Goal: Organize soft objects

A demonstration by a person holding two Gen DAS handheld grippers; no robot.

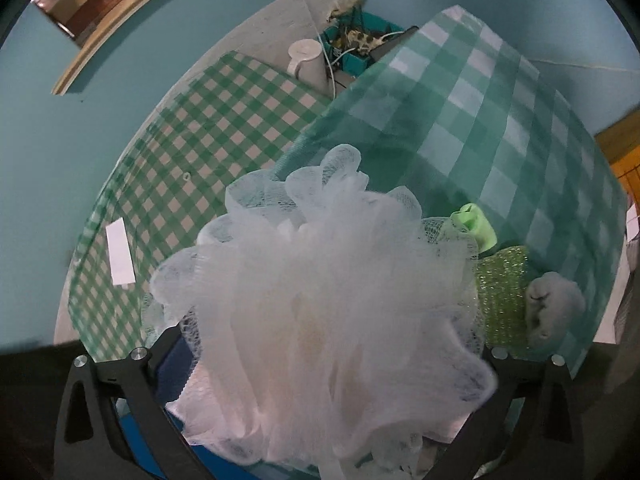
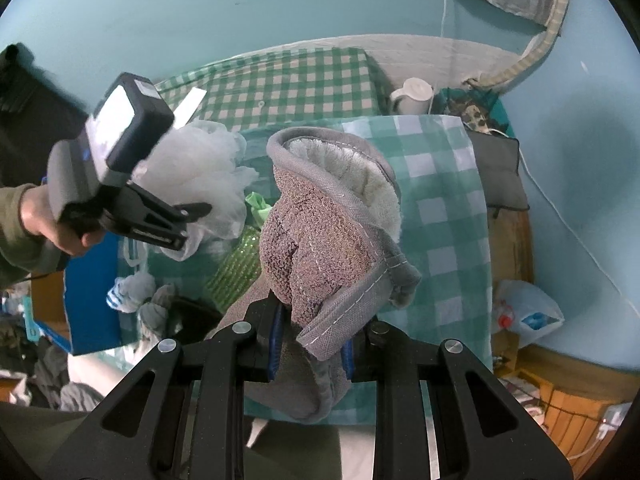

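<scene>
A fluffy white mesh bath pouf [image 1: 320, 300] fills the left wrist view, sitting between the wide-spread fingers of my left gripper [image 1: 328, 346]; the pads do not visibly squeeze it. In the right wrist view this same left gripper [image 2: 188, 220], held by a hand, points down over the pouf [image 2: 200, 168]. My right gripper [image 2: 312, 336] is shut on a grey scrubbing mitt [image 2: 332, 232] with a white terry lining, held above the teal checked cloth [image 2: 440, 200].
A glittery green sponge [image 1: 502, 296], a light green cloth [image 1: 476, 224] and a grey sock [image 1: 552, 304] lie on the teal checked cloth [image 1: 480, 120]. A blue panel [image 2: 92, 300] sits at left. Behind stand a white jug [image 1: 306, 60] and a teal basket [image 1: 360, 60].
</scene>
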